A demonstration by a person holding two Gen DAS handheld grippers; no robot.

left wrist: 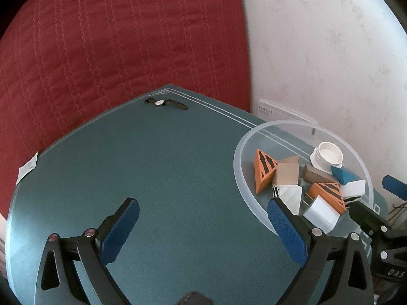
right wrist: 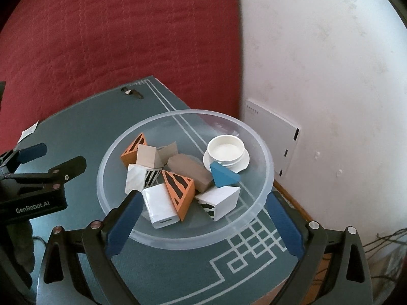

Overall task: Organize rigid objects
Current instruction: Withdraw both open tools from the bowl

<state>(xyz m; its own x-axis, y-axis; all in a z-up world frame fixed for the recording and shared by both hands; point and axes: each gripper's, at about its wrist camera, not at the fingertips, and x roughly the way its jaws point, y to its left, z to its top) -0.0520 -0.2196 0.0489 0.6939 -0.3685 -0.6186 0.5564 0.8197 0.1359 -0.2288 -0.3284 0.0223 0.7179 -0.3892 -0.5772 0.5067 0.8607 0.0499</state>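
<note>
A clear plastic bowl (right wrist: 119, 213) (left wrist: 244, 178) stands on the teal mat and holds several wedge blocks: orange striped ones (right wrist: 180, 190), a blue one (right wrist: 223, 176), brown and white ones, plus a white jar lid (right wrist: 226, 150). My right gripper (right wrist: 202, 207) is open and empty, its fingers straddling the bowl's near rim. My left gripper (left wrist: 203, 216) is open and empty over bare mat left of the bowl; it also shows in the right wrist view (right wrist: 45, 162). A wristwatch (left wrist: 165, 103) lies at the mat's far edge.
The teal mat (left wrist: 165, 178) covers a small table. A red quilted bedspread (left wrist: 114, 38) lies behind it. A white wall (right wrist: 330, 76) with a white panel (right wrist: 272, 134) stands at the right. A paper tag (left wrist: 26, 169) lies at the mat's left edge.
</note>
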